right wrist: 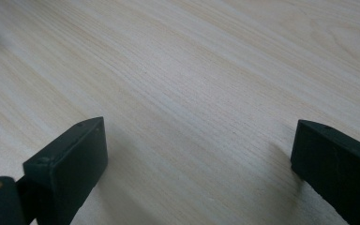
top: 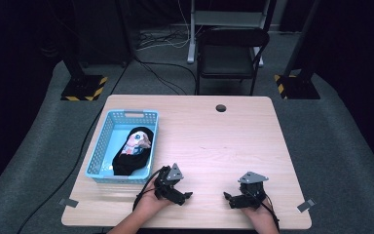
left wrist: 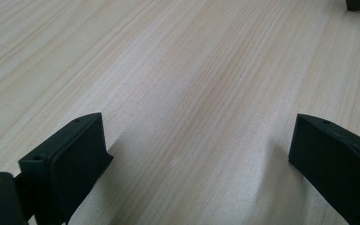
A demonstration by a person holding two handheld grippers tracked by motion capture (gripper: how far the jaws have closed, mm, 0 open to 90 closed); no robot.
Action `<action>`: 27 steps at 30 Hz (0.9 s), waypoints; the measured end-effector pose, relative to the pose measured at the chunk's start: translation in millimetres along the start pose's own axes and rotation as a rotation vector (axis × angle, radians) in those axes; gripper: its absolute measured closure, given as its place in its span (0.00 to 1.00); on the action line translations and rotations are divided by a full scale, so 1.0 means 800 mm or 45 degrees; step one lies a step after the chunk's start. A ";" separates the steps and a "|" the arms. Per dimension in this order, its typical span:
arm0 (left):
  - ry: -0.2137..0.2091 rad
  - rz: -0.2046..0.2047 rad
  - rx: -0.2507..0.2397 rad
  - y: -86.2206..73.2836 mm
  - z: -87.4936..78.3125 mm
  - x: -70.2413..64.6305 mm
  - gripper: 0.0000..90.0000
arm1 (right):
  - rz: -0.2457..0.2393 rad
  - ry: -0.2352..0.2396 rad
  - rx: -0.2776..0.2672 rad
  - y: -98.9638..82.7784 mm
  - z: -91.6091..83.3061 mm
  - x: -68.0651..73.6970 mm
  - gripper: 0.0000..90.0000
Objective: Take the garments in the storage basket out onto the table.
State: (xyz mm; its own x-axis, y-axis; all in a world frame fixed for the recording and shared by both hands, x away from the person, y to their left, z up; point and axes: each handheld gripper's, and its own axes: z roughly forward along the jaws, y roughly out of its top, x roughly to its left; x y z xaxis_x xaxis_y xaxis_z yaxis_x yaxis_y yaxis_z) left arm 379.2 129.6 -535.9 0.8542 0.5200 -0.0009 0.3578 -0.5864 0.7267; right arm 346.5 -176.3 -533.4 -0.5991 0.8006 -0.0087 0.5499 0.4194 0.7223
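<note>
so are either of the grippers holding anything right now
Nothing is held. The left gripper and right gripper both stand open over bare light wooden table, jaws wide apart.

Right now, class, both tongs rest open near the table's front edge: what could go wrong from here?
1. The left tongs sit close to the basket; swinging them leftward could knock its near corner.
2. A cable trails from the left tongs and may snag on that corner.
3. The dark cloth in the basket lies bunched, so a pinch might lift only part of it.
</note>
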 end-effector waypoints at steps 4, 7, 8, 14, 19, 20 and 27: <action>-0.002 0.002 0.001 0.000 0.000 0.000 0.04 | 0.000 0.000 0.000 0.000 0.000 0.000 0.04; -0.003 0.005 0.003 0.000 0.000 0.000 0.04 | 0.000 0.000 0.000 0.000 0.000 0.000 0.04; -0.007 0.007 0.003 0.000 0.000 0.000 0.04 | 0.000 0.000 0.000 0.000 0.000 0.000 0.04; -0.002 0.002 0.002 0.001 0.000 -0.001 0.04 | -0.003 0.000 0.001 0.000 0.000 0.000 0.04; -0.009 0.007 0.001 0.000 0.000 -0.003 0.04 | -0.003 0.001 0.001 0.000 0.000 0.000 0.04; -0.012 0.009 0.000 0.000 0.000 -0.003 0.04 | -0.003 0.000 0.001 0.000 0.000 0.000 0.04; -0.010 0.006 0.001 0.000 0.000 -0.004 0.04 | -0.003 0.001 0.001 0.000 0.000 0.000 0.04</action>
State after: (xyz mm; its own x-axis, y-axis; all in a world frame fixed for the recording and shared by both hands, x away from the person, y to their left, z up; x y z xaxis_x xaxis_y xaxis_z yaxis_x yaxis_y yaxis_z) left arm 376.3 127.8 -535.7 0.8587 0.5125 -0.0024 0.3537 -0.5893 0.7264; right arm 346.6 -176.4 -533.4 -0.6006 0.7995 -0.0097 0.5490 0.4212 0.7219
